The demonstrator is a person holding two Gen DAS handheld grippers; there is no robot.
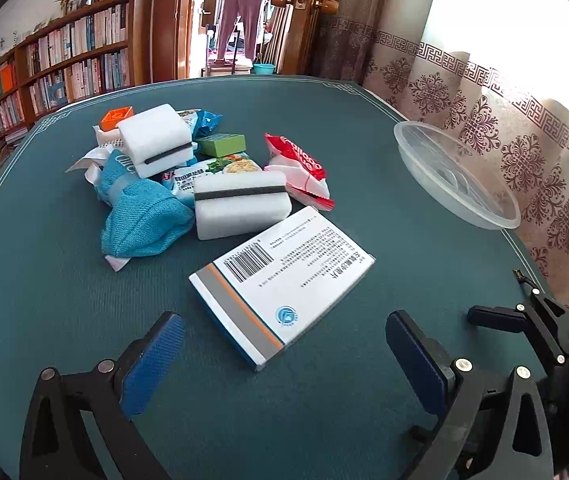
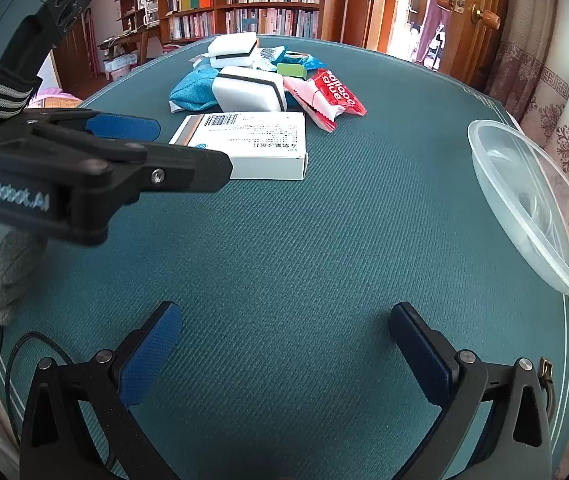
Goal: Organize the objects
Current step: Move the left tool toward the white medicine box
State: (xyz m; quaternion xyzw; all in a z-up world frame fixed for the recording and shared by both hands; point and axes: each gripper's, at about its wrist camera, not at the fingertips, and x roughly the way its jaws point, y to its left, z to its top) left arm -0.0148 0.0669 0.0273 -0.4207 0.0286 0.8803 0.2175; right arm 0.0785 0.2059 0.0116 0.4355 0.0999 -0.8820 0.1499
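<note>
A white medicine box [image 1: 284, 280] with a barcode and an orange-grey stripe lies flat on the teal table [image 1: 64, 300]. My left gripper [image 1: 286, 340] is open, and the box's near corner sits between its blue fingertips without touching either pad. The right wrist view shows that left gripper [image 2: 192, 148] from the side at the box [image 2: 260, 140]. My right gripper [image 2: 286, 320] is open and holds nothing, low over bare table nearer the front edge. One of its fingers [image 1: 496, 317] shows at the right of the left wrist view.
Behind the box is a pile: two white sponges [image 1: 240, 204] [image 1: 156, 140], a blue cloth [image 1: 140, 216], a red-white packet [image 1: 300, 168], a green block [image 1: 220, 144], an orange piece [image 1: 116, 117]. A clear plastic bowl [image 1: 456, 176] sits at the table's right edge by the curtain.
</note>
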